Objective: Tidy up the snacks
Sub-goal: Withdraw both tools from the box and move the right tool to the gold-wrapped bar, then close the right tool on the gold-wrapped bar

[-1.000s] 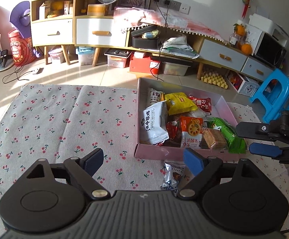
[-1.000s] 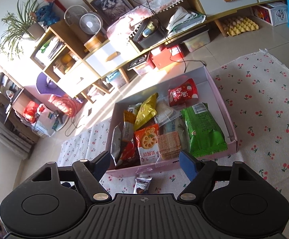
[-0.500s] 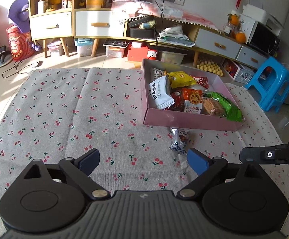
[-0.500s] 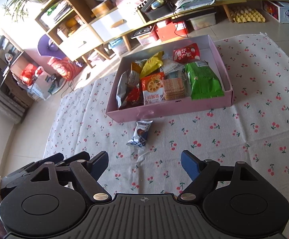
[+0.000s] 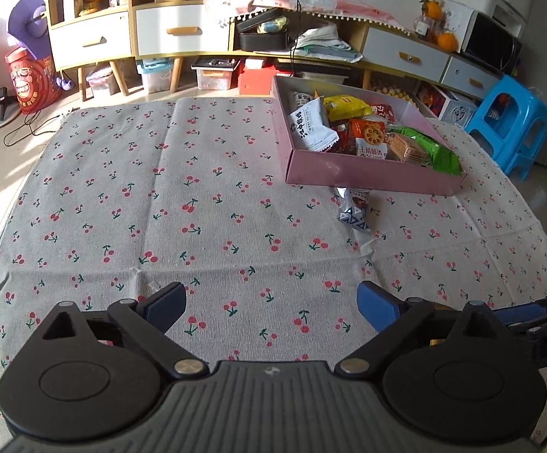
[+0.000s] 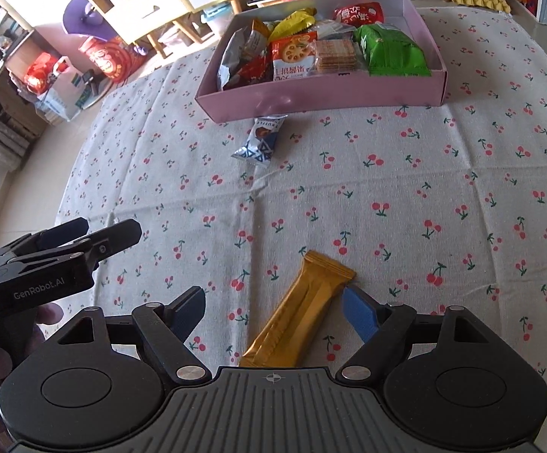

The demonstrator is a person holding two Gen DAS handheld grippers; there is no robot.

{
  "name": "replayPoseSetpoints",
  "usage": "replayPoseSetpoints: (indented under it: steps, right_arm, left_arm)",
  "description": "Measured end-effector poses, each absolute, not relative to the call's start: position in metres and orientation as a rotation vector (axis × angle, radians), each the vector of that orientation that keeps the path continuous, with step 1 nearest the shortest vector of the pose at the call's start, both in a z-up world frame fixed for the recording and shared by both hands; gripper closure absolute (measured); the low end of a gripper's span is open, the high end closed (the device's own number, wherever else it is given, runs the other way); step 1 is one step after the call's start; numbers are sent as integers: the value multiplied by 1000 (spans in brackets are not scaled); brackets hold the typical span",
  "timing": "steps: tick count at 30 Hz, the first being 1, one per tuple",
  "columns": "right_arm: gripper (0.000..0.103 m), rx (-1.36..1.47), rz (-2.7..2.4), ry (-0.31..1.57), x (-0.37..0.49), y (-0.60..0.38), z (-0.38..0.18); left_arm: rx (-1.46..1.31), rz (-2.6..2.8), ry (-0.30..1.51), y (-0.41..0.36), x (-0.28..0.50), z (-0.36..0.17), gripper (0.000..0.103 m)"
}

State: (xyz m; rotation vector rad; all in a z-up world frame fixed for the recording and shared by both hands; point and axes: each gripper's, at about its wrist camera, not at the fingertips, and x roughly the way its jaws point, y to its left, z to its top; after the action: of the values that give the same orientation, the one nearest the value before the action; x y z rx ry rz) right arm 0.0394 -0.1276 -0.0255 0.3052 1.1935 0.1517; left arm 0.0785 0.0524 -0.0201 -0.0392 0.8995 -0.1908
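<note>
A pink box point(image 5: 367, 173) point(image 6: 311, 94) full of snack packets sits at the far right of the cherry-print cloth. A small blue-and-white packet point(image 5: 354, 209) point(image 6: 260, 139) lies on the cloth just in front of it. Nearer to me, a gold wrapped bar point(image 6: 303, 313) lies flat on the cloth between the fingers of my right gripper point(image 6: 271, 298). That gripper is open, and its right pad sits close beside the bar. My left gripper point(image 5: 269, 298) point(image 6: 111, 232) hovers over bare cloth to the left, its jaws opening with nothing between them.
The cherry-print cloth point(image 5: 160, 188) covers the floor. A blue stool point(image 5: 507, 120) stands beyond its right edge. Low cabinets point(image 5: 168, 34) with storage bins underneath line the back wall. A red drum point(image 5: 28, 79) and cables lie at the far left.
Both grippers have drawn back from the pink box toward the near side of the cloth. The gold bar has come into view between the right fingers. The left jaws stand wider.
</note>
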Motion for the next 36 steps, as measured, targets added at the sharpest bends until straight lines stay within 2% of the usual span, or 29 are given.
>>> replayPoseSetpoints:
  steps: [11,14,16,21,36]
  right_arm:
    - [22,225,80,1252,29,-108,-57]
    - [36,127,75,1215,25,-96,-57]
    - [53,83,72,1194,23,-93,-56]
    - [73,102,66,1178,30,-103,-55]
    - [74,147,21,1117,71,-139,-57]
  left_arm:
    - [29,-196,954,47,72,-34,6]
    - [41,-201,958,47,71,-35,6]
    - [45,-202,960,47,70,-35,6]
    - [44,-200,964,46,72,-36,6]
    - [26,-174,987,45,83,-44,6]
